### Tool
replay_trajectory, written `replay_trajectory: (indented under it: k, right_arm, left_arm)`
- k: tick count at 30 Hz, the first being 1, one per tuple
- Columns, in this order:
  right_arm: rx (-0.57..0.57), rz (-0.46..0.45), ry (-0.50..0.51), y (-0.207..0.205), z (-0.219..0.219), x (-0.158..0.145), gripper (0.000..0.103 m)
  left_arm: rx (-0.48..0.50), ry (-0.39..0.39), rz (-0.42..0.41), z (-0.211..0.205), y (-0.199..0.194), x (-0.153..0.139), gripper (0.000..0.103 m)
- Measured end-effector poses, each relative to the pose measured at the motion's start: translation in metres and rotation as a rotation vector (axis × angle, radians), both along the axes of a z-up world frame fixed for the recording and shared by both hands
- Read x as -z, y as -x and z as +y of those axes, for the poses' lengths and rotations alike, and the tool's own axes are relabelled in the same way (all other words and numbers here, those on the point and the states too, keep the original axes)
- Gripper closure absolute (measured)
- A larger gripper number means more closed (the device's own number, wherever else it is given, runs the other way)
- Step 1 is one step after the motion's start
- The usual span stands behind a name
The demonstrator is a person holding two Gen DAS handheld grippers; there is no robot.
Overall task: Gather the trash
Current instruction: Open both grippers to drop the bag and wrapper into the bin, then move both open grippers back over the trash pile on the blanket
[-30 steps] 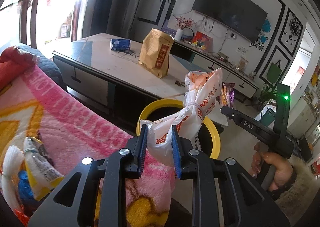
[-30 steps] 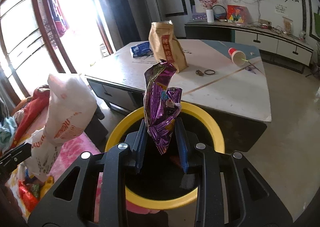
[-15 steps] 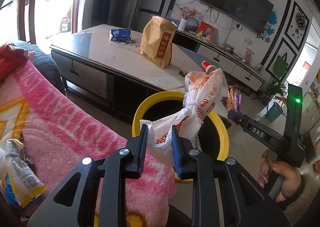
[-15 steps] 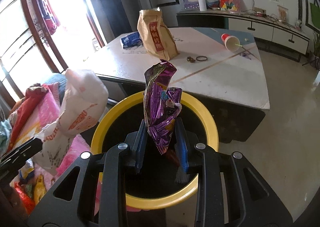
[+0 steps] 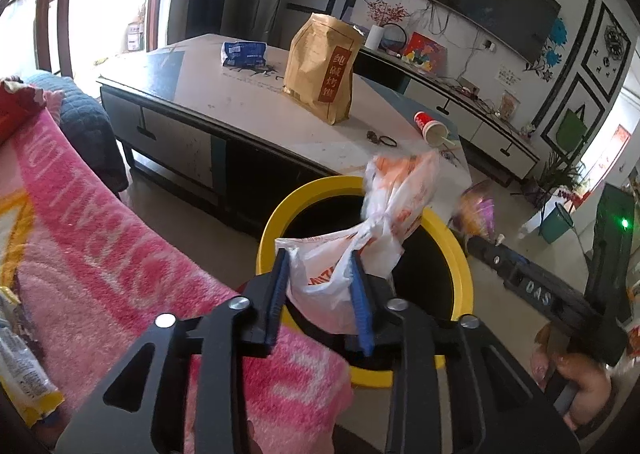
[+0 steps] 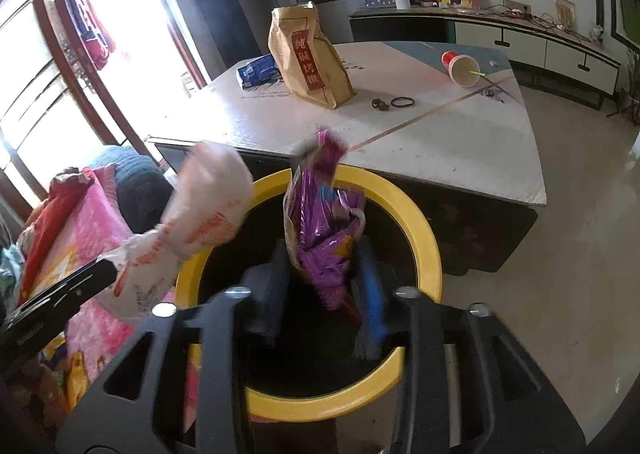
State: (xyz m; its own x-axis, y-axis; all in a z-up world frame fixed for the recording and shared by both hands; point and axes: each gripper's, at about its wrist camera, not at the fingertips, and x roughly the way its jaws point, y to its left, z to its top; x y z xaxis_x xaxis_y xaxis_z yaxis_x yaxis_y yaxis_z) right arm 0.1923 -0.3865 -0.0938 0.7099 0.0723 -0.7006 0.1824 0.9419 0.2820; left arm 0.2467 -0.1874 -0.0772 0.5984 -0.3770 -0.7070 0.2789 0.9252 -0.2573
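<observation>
A yellow-rimmed black bin (image 5: 456, 254) (image 6: 424, 238) stands on the floor between the sofa and the coffee table. My left gripper (image 5: 320, 294) is shut on a white and orange plastic bag (image 5: 384, 221), held over the bin's near rim; the bag also shows in the right wrist view (image 6: 200, 205). My right gripper (image 6: 326, 286) hangs over the bin's mouth with its jaws spread wider than the purple snack wrapper (image 6: 324, 230) between them. The wrapper is blurred; I cannot tell whether a pad touches it. It shows blurred in the left wrist view (image 5: 476, 213).
The coffee table (image 5: 248, 109) (image 6: 440, 141) carries a brown paper bag (image 5: 324, 65) (image 6: 308, 57), a blue packet (image 5: 244, 53), a tipped red cup (image 5: 432, 127) (image 6: 460, 67) and a hair tie (image 6: 402, 102). A pink blanket (image 5: 100, 238) with loose wrappers (image 5: 24, 370) lies on the left.
Both grippers have moved closer over the bin. The right gripper's jaws have spread apart around the purple wrapper. The left gripper keeps its hold on the plastic bag.
</observation>
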Motion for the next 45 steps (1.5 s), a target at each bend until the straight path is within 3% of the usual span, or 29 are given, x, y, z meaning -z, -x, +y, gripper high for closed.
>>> replay_trajectory:
  k: [2,10,25,45]
  right_arm:
    - [0.004,-0.007,0.023,0.001,0.002,-0.001,0.053]
    - [-0.011,-0.043,0.072,0.004,0.013,-0.015,0.042]
    - [-0.124,-0.149,0.102,0.019,0.060,-0.055,0.031]
    - [-0.291,-0.214,0.077,0.042,0.123,-0.079,0.029]
  left_arm:
    - [-0.018,0.020,-0.021,0.003,0.001,-0.002,0.032]
    - [-0.049,0.031,-0.089,0.018,0.015,-0.021,0.009]
    - [-0.144,0.021,-0.161,0.071,0.051,-0.048,0.007]
    - [-0.279,-0.007,-0.224,0.137,0.084,-0.066,0.007]
